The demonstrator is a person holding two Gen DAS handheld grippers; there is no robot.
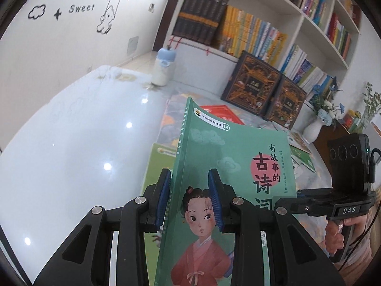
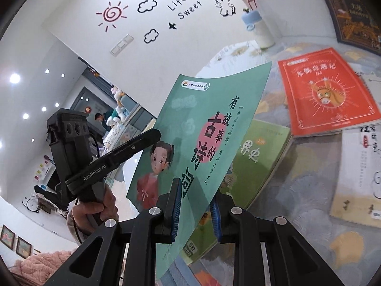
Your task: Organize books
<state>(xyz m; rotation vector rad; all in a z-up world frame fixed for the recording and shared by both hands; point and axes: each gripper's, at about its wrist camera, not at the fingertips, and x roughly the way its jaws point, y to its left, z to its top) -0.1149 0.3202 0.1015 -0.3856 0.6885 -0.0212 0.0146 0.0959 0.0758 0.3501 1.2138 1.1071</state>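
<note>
left gripper (image 1: 190, 197) clenched on green book (image 1: 228, 166) near spine; right gripper (image 2: 195, 209) grasping its lower edge; book raised above table (image 1: 71, 155)

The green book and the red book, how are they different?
The green book is held up in the air, pinched by the left gripper and the right gripper; the red book lies flat on the patterned mat. The green book's cover shows a girl in a pink robe; the red book's shows a donkey's head. The green book bends a little; the red book looks flat. Both are thin paperbacks.
</note>
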